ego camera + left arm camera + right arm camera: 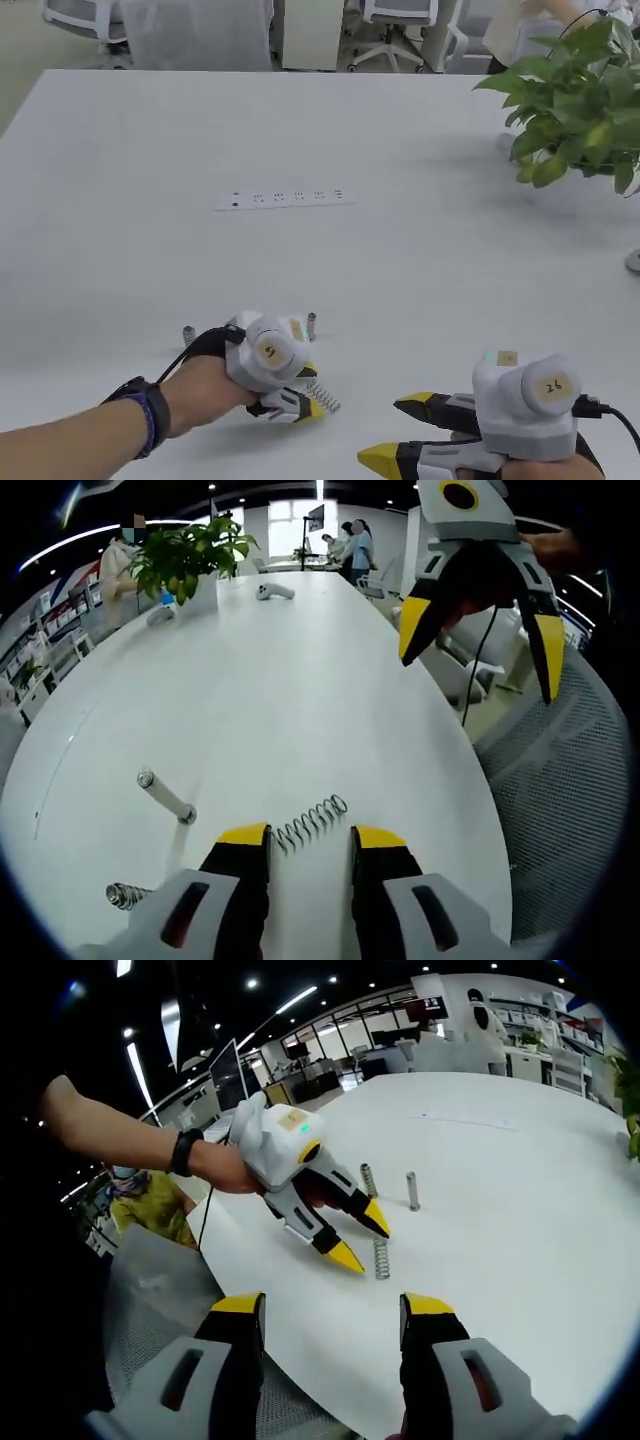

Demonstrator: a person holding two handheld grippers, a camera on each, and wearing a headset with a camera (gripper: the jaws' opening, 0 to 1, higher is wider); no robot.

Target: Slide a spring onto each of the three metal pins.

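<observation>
A loose spring [324,398] lies on the white table [300,120] just in front of my left gripper [308,392]. In the left gripper view that spring [311,822] rests between the open yellow tips of the left gripper [311,838], ungripped. A bare metal pin [165,796] stands to its left, and a pin wearing a spring [124,893] is nearer. The right gripper view shows the sprung pin [368,1180], the bare pin [411,1190] and the loose spring [380,1257] beside the left gripper [366,1244]. My right gripper [382,430] hovers open and empty at the front right.
A power strip [285,198] lies flat mid-table. A leafy potted plant [580,100] stands at the far right. Office chairs [390,25] line the far edge. The table's front edge runs just under both grippers.
</observation>
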